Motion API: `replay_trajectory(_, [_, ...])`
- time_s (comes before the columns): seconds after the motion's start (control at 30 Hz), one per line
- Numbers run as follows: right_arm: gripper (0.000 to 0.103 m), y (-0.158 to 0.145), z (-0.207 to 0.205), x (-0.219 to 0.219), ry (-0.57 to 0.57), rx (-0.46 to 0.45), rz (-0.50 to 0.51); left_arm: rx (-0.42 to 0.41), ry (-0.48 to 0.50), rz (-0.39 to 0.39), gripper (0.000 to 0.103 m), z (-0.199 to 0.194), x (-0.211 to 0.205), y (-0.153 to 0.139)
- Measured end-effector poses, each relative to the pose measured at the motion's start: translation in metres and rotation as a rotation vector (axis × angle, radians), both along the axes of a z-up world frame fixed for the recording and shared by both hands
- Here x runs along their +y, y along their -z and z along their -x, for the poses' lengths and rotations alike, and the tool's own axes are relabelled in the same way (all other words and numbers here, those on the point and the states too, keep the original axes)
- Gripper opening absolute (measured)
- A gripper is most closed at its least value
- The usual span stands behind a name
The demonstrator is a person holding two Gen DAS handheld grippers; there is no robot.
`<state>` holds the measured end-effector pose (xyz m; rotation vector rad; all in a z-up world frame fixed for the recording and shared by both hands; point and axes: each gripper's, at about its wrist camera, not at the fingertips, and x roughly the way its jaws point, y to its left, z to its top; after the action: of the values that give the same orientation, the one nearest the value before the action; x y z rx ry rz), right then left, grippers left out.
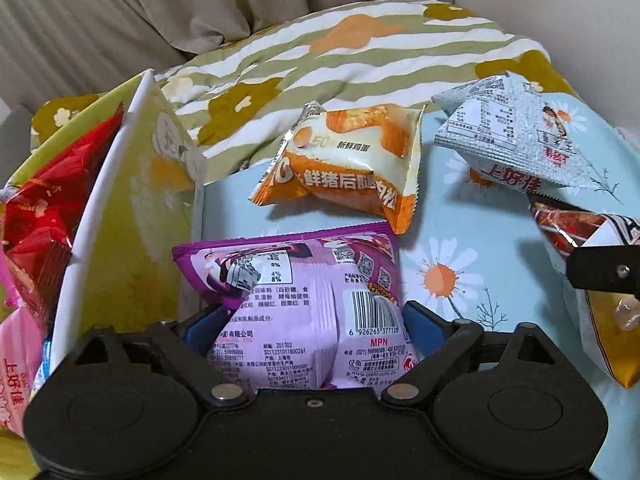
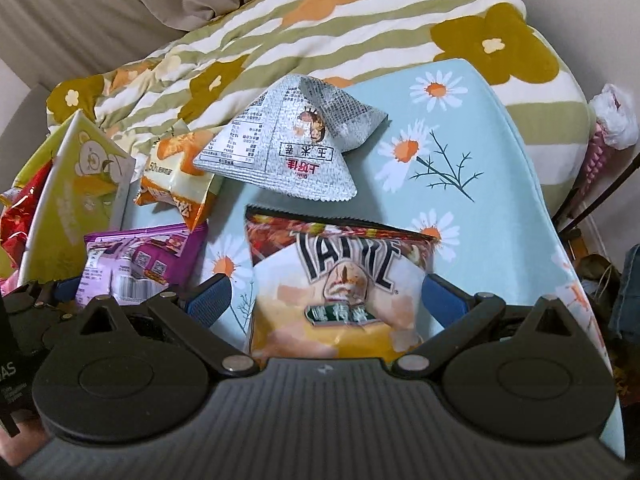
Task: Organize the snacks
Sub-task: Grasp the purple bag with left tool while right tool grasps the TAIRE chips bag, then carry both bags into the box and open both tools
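Observation:
A purple snack bag lies back side up on the light blue daisy-print surface. My left gripper straddles its near end with its blue pads close against both sides, open. A white and yellow chip bag with dark lettering lies between the blue pads of my right gripper, also open, with a gap on the left side. Further back lie an orange bag and a silver-white bag. The purple bag shows at the right wrist view's left.
A yellow-green box with a white rim stands at the left, holding red bags and a pink one. A striped flower quilt is bunched behind the snacks. Beige curtains hang at the back. Clutter lies off the right edge.

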<state>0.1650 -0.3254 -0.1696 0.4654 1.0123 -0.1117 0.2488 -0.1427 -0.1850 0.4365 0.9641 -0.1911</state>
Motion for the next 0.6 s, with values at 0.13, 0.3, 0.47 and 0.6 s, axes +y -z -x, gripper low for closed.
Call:
replay_trajectory(0.13, [0.103, 0.002, -0.002, 0.0, 0.001, -0.003, 0.008, -0.012, 0.017, 0.013, 0.085, 0.002, 0.0, -0.002])
replay_trajectory(0.3, [0.103, 0.004, -0.002, 0.002, -0.003, 0.005, 0.012, -0.023, 0.011, 0.033, 0.079, 0.005, 0.002, -0.008])
replay_trajectory(0.47, [0.103, 0.007, 0.0, 0.005, -0.022, 0.009, 0.022, -0.012, 0.021, 0.083, 0.077, 0.017, 0.004, -0.013])
replay_trajectory(0.6, [0.103, 0.012, 0.003, 0.006, -0.042, 0.026, -0.001, -0.002, 0.028, 0.099, 0.076, 0.027, 0.002, -0.015])
